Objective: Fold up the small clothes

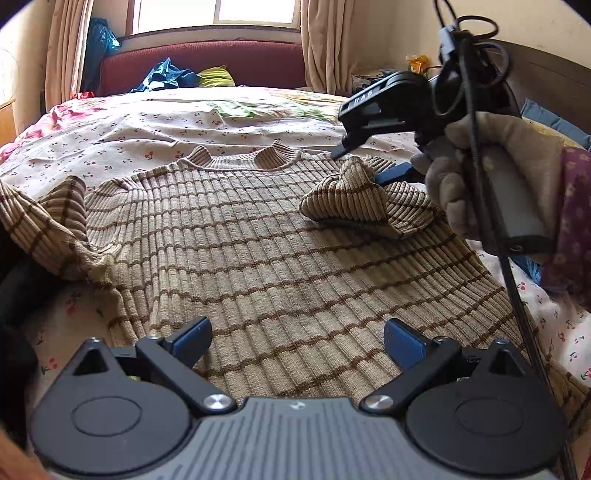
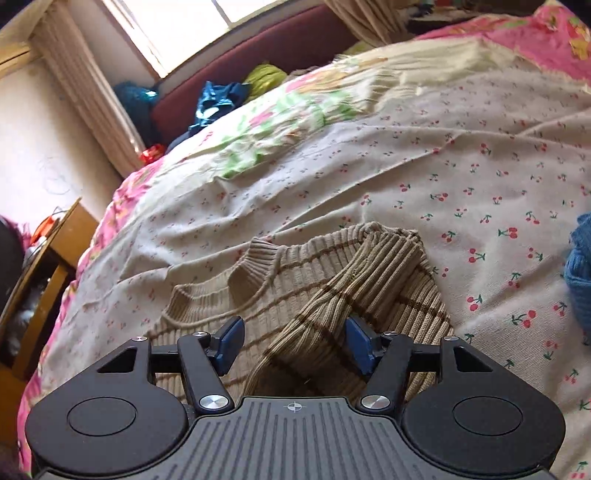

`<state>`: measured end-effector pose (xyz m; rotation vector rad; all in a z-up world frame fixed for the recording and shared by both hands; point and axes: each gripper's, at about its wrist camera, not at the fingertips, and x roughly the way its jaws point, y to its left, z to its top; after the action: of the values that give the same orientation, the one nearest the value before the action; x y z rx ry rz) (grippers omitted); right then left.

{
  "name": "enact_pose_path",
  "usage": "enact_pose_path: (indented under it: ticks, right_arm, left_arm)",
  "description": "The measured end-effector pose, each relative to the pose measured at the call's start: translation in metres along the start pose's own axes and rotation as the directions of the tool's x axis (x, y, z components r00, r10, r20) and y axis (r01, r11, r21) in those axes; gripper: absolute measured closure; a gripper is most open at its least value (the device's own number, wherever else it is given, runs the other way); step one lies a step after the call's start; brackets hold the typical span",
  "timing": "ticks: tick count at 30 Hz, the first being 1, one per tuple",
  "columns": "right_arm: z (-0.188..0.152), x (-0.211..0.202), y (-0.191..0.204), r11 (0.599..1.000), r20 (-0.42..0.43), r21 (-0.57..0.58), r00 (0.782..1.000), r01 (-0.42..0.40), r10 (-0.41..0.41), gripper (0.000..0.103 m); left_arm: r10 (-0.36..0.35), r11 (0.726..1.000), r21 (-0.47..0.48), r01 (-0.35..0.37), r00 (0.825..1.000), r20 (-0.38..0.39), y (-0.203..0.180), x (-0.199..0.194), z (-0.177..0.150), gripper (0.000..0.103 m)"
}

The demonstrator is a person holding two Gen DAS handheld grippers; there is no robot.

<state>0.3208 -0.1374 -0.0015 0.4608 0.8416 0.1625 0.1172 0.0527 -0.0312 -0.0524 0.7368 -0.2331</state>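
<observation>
Where: my sweater [image 1: 258, 236] lies flat on the bed [image 1: 155, 133], on the cherry sheet.
Which way: the collar [image 1: 236, 158] points to the far end of the bed, toward the window [image 1: 218, 11]. The hem is down by me. So the long way runs from me to the window.
Done: one sleeve [image 1: 354, 199] is folded in. It sits in a lump on top of the chest, on my right side.
Left: the other sleeve [image 1: 48, 221] on my left sticks out and is bunched up. I think it needs to fold in too. Then the body needs folding up from the hem. So I am near the start, I think.
Right claw [image 2: 293, 345]: it is spread wide. The folded sleeve sits between the pads [image 2: 231, 343], but they do not squeeze it. It looks like I have let go.
Left claw [image 1: 295, 341]: it is spread wide too, and holds nothing. It hangs over the low part of the sweater, near the hem.
Hand: my gloved hand [image 1: 469, 177] holds the right claw just above the sleeve.
</observation>
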Motion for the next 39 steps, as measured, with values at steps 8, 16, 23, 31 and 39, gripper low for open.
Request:
enact_pose_path:
  ticks: [8,16,23,31,39]
  right_arm:
    - [0.003,-0.013,0.025,0.985,0.105,-0.165,0.994,0.059,-0.042,0.09]
    - [-0.06,-0.013,0.118,0.725,-0.035,-0.676,0.988,-0.133,0.149,0.084]
    - [-0.055,-0.055,0.071,0.794,-0.022,-0.584,0.981,-0.168,0.191,0.076]
    - [-0.05,-0.06,0.05,0.787,-0.054,-0.589,0.98,-0.186,0.192,0.065]
    - [-0.047,-0.003,0.084,0.774,-0.186,-0.58,0.967,-0.252,0.174,0.057]
  left_arm:
    - [-0.01,0.999,-0.038,0.011,0.999,0.031,0.008,-0.006,0.002,0.0]
    - [-0.007,0.997,-0.075,0.009,1.0,0.031,0.014,-0.005,0.002,0.0]
    - [-0.004,0.997,-0.082,0.007,0.999,0.035,0.015,-0.004,0.003,0.0]
    - [0.034,0.998,-0.047,-0.032,0.999,0.027,0.006,0.001,0.001,0.0]
    - [0.028,0.999,-0.047,-0.027,0.999,0.026,0.008,0.002,0.001,0.0]
